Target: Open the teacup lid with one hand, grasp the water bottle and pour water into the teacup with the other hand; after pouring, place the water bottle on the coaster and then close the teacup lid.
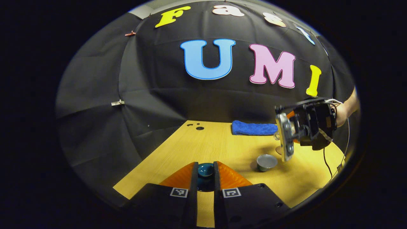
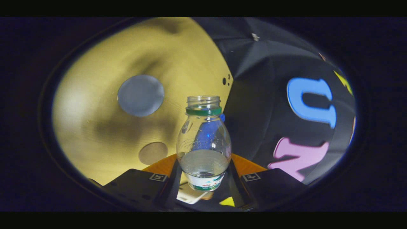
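The right gripper is clamping the uncapped water bottle, tilting its neck toward the open teacup, while the left gripper is gripping the teacup lid.

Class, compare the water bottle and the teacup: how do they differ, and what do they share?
The water bottle is clear, water showing in its lower part; the teacup is opaque grey. The bottle is gripped by the right tool; the teacup stands free on the table. The bottle narrows to a neck; the teacup is short and wide. Both are open: no cap, and the lid sits in the left tool.
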Demonstrator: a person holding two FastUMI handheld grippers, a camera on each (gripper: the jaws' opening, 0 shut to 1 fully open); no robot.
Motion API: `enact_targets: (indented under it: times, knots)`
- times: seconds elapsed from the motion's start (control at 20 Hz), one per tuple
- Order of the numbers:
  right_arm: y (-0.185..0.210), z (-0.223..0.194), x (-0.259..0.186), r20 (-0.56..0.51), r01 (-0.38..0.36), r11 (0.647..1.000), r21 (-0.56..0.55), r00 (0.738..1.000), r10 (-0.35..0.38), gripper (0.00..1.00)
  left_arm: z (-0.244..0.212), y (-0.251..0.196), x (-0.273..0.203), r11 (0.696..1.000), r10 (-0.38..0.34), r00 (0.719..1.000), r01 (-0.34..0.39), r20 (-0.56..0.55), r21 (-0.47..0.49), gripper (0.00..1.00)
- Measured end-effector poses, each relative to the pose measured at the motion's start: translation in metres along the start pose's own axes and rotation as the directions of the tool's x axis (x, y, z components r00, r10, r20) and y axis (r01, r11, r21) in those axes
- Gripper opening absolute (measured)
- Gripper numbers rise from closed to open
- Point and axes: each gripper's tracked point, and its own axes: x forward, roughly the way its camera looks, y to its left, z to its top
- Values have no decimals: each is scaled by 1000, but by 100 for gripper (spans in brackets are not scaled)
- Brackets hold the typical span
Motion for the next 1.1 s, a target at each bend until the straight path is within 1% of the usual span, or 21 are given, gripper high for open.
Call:
enact_targets:
  times: [0.05, 0.1, 0.15, 0.2, 0.25, 0.3, 0.4, 0.45, 0.5, 0.55, 0.6, 0.75, 0.8, 0.85, 0.9, 0.95, 1.05, 1.1]
  knots:
    - [1, -3, 0, -6, -30, 993, 114, 1000, 31, 70, 9, -3, -1, 1000, 13, 1000, -13, 10, 8, 25]
    - [0, -5, 2, 4, -62, 974, 217, 998, 63, 70, 19, -3, -3, 999, 41, 999, -42, 26, 17, 22]
    - [-2, -12, 5, -2, -78, 950, 301, 997, 83, 70, 29, -3, -5, 998, 64, 997, -65, 39, 20, 25]
    - [-4, -15, 7, 15, -101, 919, 382, 995, 103, 70, 37, -9, -7, 997, 80, 996, -80, 48, 16, 25]
    - [-9, -21, 7, 28, -105, 878, 467, 994, 104, 70, 45, -14, -8, 996, 90, 995, -90, 52, 2, 25]
    - [-16, -24, 5, 46, -110, 824, 556, 994, 101, 70, 51, -22, -10, 996, 91, 994, -90, 52, -20, 28]
    - [-30, -31, 3, 88, -111, 700, 705, 994, 70, 70, 59, -38, -11, 993, 94, 994, -90, 53, -77, 21]
    - [-37, -33, 0, 115, -115, 636, 763, 992, 41, 70, 63, -46, -11, 991, 91, 994, -85, 51, -105, 21]
    - [-41, -34, -2, 138, -124, 582, 804, 990, 20, 70, 63, -57, -10, 989, 87, 995, -80, 47, -126, 25]
    - [-45, -38, -4, 163, -136, 520, 843, 987, -8, 74, 63, -67, -7, 988, 83, 996, -77, 42, -136, 21]
    - [-52, -39, -6, 192, -153, 458, 876, 980, -41, 70, 61, -75, -4, 987, 81, 996, -75, 37, -139, 24]
    - [-68, -41, -17, 254, -205, 282, 937, 956, -148, 70, 55, -97, 4, 992, 75, 997, -72, 33, -102, 25]
    - [-71, -43, -17, 263, -217, 240, 946, 948, -179, 70, 51, -104, 9, 994, 74, 997, -71, 36, -82, 25]
    - [-71, -44, -16, 270, -227, 211, 951, 940, -207, 70, 49, -109, 13, 995, 77, 996, -74, 40, -60, 25]
    - [-72, -46, -12, 272, -231, 189, 954, 933, -234, 70, 45, -114, 18, 996, 77, 996, -76, 46, -39, 25]
    - [-68, -47, -5, 272, -234, 172, 957, 929, -252, 70, 41, -121, 25, 997, 74, 996, -73, 50, -23, 22]
    - [-59, -49, 11, 262, -232, 137, 963, 925, -274, 70, 30, -133, 38, 998, 56, 997, -56, 55, -3, 22]
    - [-54, -50, 20, 258, -231, 124, 965, 924, -282, 70, 24, -140, 43, 999, 45, 998, -45, 53, 0, 29]
